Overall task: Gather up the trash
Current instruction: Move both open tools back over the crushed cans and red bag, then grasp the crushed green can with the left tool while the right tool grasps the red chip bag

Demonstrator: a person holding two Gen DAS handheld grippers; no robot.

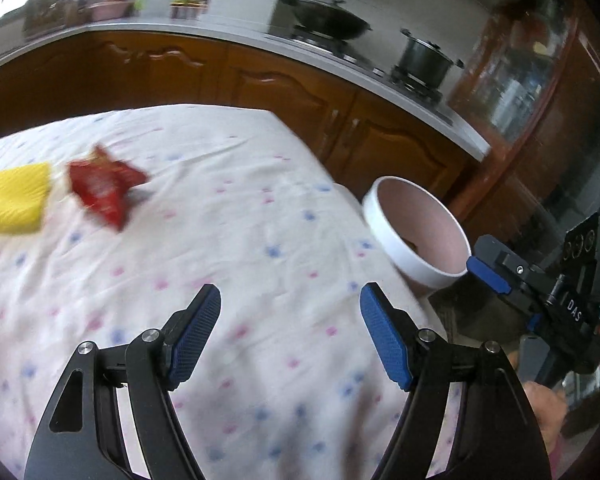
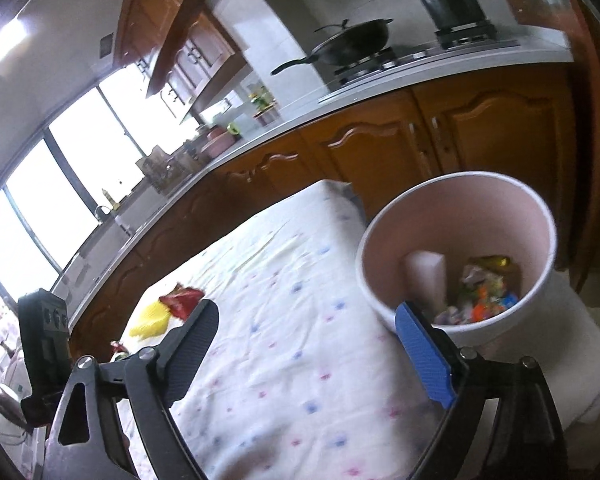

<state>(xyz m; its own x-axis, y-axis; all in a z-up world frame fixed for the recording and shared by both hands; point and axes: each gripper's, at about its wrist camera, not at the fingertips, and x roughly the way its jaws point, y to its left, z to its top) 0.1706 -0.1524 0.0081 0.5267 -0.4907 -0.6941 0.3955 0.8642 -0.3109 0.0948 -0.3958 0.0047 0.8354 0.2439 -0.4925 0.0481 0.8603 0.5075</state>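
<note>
A crumpled red snack wrapper (image 1: 104, 188) (image 2: 182, 300) lies at the far left of the flowered tablecloth (image 1: 240, 200) (image 2: 300, 300), next to a yellow ribbed sponge (image 1: 12, 200) (image 2: 150, 318). My left gripper (image 1: 290, 292) hovers open over bare cloth, well short of both. At the table's right edge stands a white bin with a pink inside (image 1: 380, 216) (image 2: 460, 216), holding a white block (image 2: 426, 276) and colourful wrappers (image 2: 484, 296). My right gripper (image 2: 306, 308) is open with nothing between its fingers. Its blue pad (image 1: 488, 276) sits by the bin's near rim.
Wooden cabinets (image 1: 284, 88) under a grey counter run behind the table, with a wok (image 1: 328, 20) and a pot (image 1: 424, 60) on the stove. A small red object (image 2: 118, 346) lies at the table's near left. Windows (image 2: 80, 152) fill the left wall.
</note>
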